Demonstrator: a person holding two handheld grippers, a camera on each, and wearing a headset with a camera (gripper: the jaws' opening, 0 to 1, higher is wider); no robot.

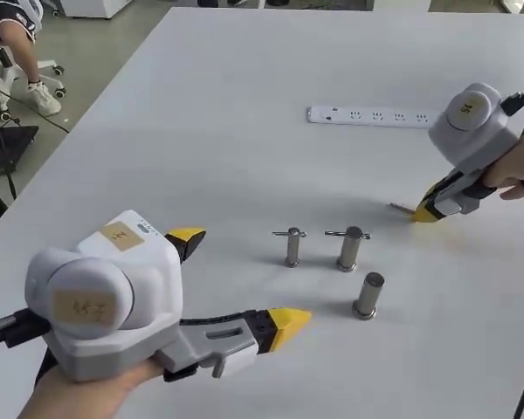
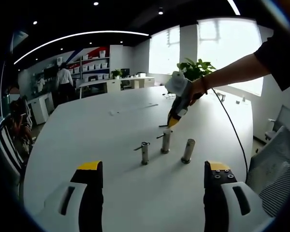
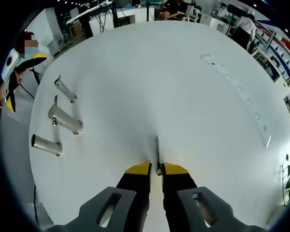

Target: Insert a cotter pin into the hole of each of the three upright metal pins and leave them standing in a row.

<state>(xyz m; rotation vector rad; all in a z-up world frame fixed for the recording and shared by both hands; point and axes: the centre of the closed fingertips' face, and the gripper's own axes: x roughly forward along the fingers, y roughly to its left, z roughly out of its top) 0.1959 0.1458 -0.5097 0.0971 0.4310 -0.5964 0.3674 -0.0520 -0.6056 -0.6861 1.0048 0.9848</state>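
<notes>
Right gripper is sitting at 3 o'clock in the head view, with a hand gripping it from behind. Its nose is tilting down at the white table, tips right at the surface. Its jaws are pinching almost closed on a loose cotter pin. In the right gripper view the pin is running straight out of the tips toward 12 o'clock, long axis in line with the jaws. In the head view it's pointing toward 9 o'clock, low along the table; can't tell if it's touching. Left gripper is hovering at 7 o'clock, roughly level, jaws gaping wide with nothing between them, facing the metal pins. All three are standing upright mid-table. Left pin and middle pin are side by side, each carrying cross pins through the top, sticking out toward 9 o'clock. Third pin is standing at 5 o'clock of the middle pin, near it but apart. Power strip is lying at 12 o'clock.
</notes>
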